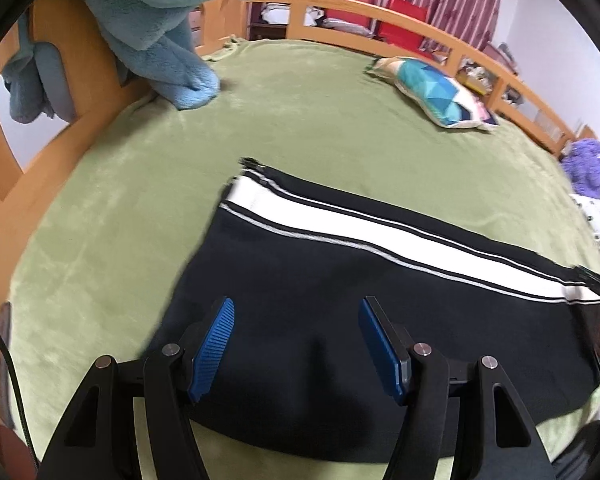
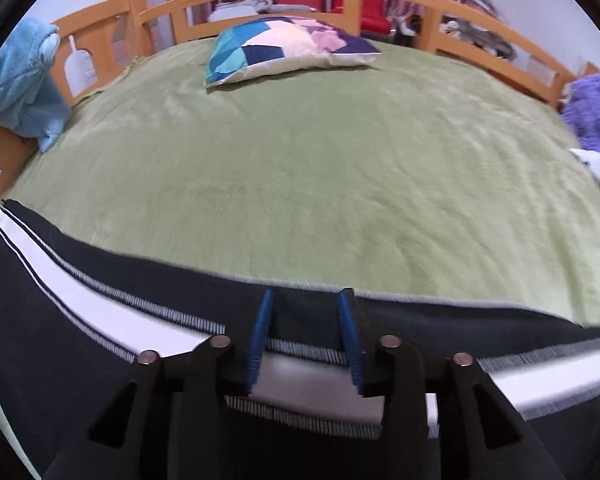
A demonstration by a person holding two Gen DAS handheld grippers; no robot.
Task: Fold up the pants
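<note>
Dark navy pants (image 1: 340,320) with a broad white side stripe lie flat on a green blanket (image 1: 300,120), running from upper left to right. My left gripper (image 1: 296,308) is open above the dark cloth near the pants' near edge, holding nothing. In the right wrist view the pants (image 2: 80,300) fill the lower frame. My right gripper (image 2: 306,300) is open, its blue pads standing apart over the stripe and far edge of the pants; no cloth is pinched between them.
A patchwork pillow (image 1: 432,92) (image 2: 284,48) lies at the far side of the bed. A light blue fleece (image 1: 160,28) hangs over the wooden rail (image 1: 340,8) at left. A purple plush (image 2: 592,108) sits at the right.
</note>
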